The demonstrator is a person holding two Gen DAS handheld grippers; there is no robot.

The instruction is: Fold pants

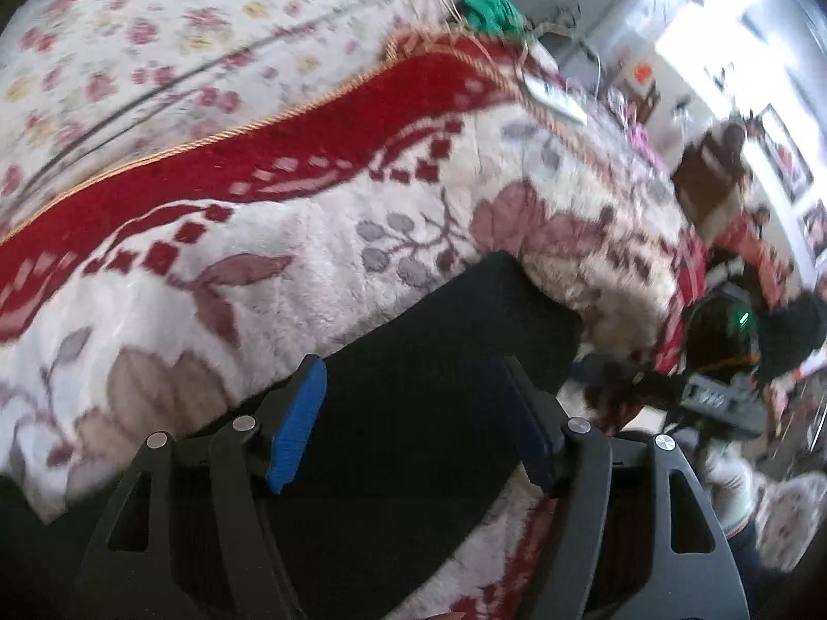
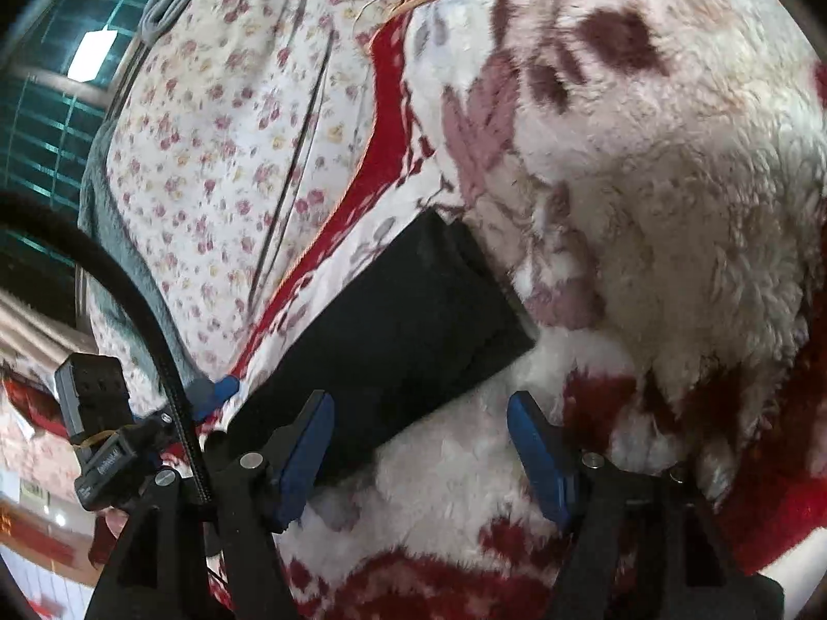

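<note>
Black folded fabric pants [image 2: 382, 330] are laid flat on a fluffy white-and-red floral blanket [image 2: 646, 217] near the bed's edge. Both the left hand-held gripper [image 1: 408, 418] and right hand-held gripper [image 2: 418, 449] are seen released, jaws spread above them.

There is one pair of black pants [image 1: 444, 341], folded into one dark strip, lying on one plush blanket [image 1: 320, 258] with red border. Under it is one flowered sheet [image 1: 155, 26]. There are two grippers, left gripper [image 1: 408, 413] and right gripper [image 2: 418, 444], each with two blue fingers [image 1: 297, 423]. One green cloth [image 1: 488, 10] lies at the blanket's far edge.
</note>
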